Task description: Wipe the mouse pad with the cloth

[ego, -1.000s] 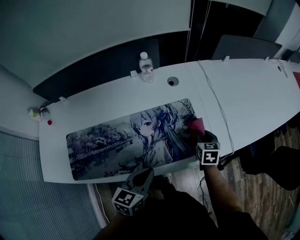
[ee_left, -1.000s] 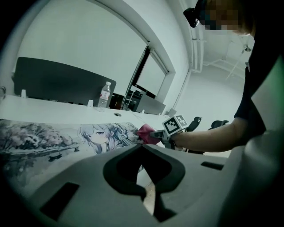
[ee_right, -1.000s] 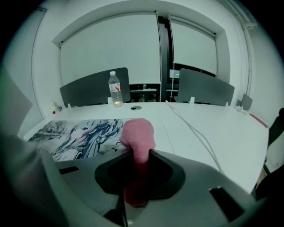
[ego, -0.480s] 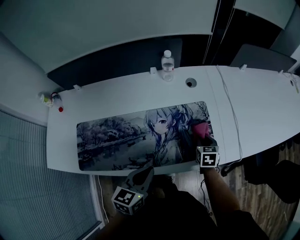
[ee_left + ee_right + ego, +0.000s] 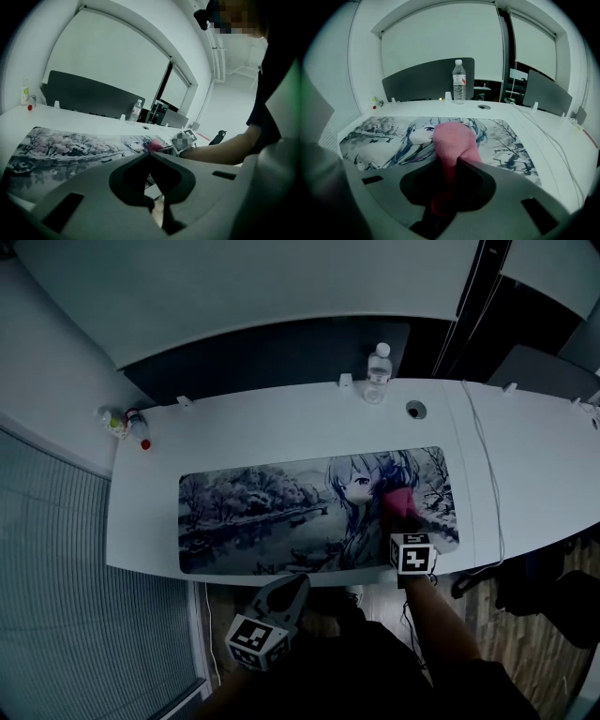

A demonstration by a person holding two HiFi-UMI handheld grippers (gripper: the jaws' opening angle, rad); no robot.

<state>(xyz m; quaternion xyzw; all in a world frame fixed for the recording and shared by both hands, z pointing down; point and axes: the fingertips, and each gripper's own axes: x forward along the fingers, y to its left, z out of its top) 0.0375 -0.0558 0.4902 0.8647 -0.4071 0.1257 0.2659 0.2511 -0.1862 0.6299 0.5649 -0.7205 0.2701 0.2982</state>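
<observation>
A long mouse pad (image 5: pixel 281 512) printed with an anime girl and a grey landscape lies along the front of the white desk (image 5: pixel 281 427). My right gripper (image 5: pixel 403 523) is shut on a pink cloth (image 5: pixel 398 504), which rests on the right part of the pad beside the girl's face. In the right gripper view the cloth (image 5: pixel 452 138) sticks out forward between the jaws onto the pad (image 5: pixel 384 136). My left gripper (image 5: pixel 284 594) hangs below the desk's front edge, shut and empty. From the left gripper view the pad (image 5: pixel 70 145) and the cloth (image 5: pixel 153 144) lie ahead.
A water bottle (image 5: pixel 378 362) stands at the desk's back edge next to a round cable hole (image 5: pixel 416 410). A white cable (image 5: pixel 487 484) runs over the desk right of the pad. Small bottles (image 5: pixel 127 423) sit at the far left corner. A dark partition (image 5: pixel 272 357) lines the back.
The right gripper has carried the pink cloth left from the pad's right edge onto the pad. The head view has swung, so the desk sits further right. The left gripper stays put.
</observation>
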